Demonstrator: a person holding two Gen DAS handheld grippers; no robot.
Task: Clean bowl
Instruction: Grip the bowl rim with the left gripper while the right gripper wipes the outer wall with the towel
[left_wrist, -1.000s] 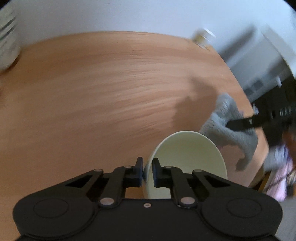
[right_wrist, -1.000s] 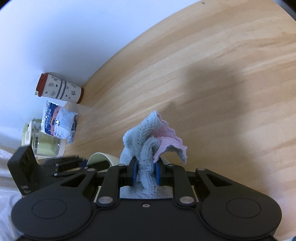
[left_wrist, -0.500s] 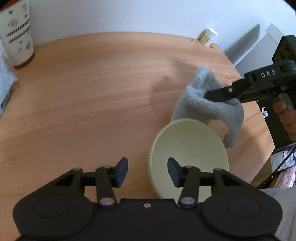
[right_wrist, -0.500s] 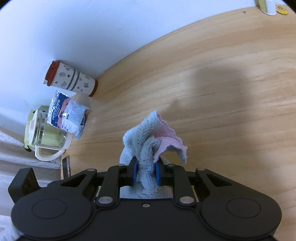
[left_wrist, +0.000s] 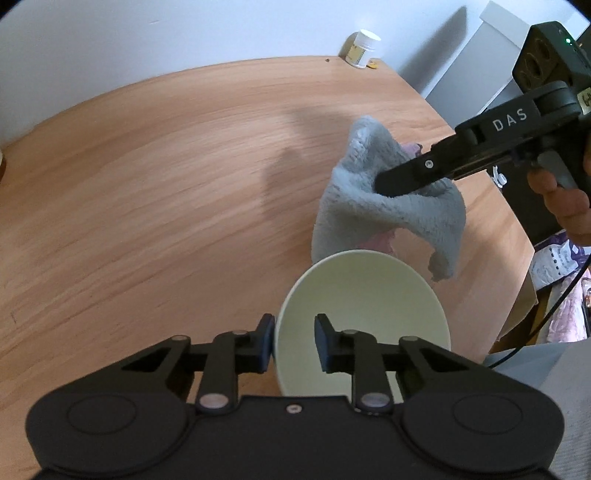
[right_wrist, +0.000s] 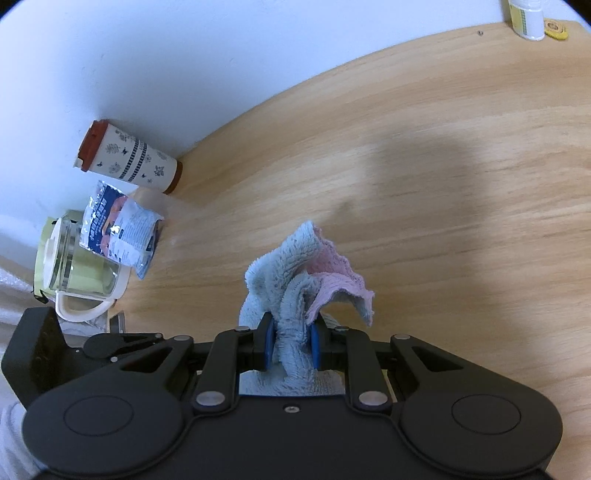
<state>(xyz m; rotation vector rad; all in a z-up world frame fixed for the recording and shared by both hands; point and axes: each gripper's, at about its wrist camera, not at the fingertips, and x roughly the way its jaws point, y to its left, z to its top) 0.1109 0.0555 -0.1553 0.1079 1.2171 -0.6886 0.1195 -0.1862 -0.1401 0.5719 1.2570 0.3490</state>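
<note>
A pale cream bowl (left_wrist: 369, 310) sits on the wooden table (left_wrist: 166, 192) close in front of my left gripper (left_wrist: 294, 343). That gripper is open and straddles the bowl's near rim: the left pad lies against the outer wall, the right pad is inside with a gap. My right gripper (left_wrist: 384, 181) comes in from the right, shut on a grey-blue and pink cloth (left_wrist: 369, 206). The cloth hangs just behind the bowl's far rim. In the right wrist view the cloth (right_wrist: 295, 280) bunches up between the blue pads of the right gripper (right_wrist: 291, 343). The bowl is hidden there.
A white-lidded jar (left_wrist: 360, 48) stands at the table's far edge. A patterned cup (right_wrist: 129, 158), a foil packet (right_wrist: 118, 229) and a glass jug (right_wrist: 77, 273) crowd the wall corner. The table's right edge (left_wrist: 517, 229) is near the bowl. A hand (left_wrist: 565, 199) holds the right gripper.
My left gripper let go of the bowl's rim, opened wide, and has now narrowed around the rim again. The right gripper brought the cloth nearer, over the bowl's far side.
</note>
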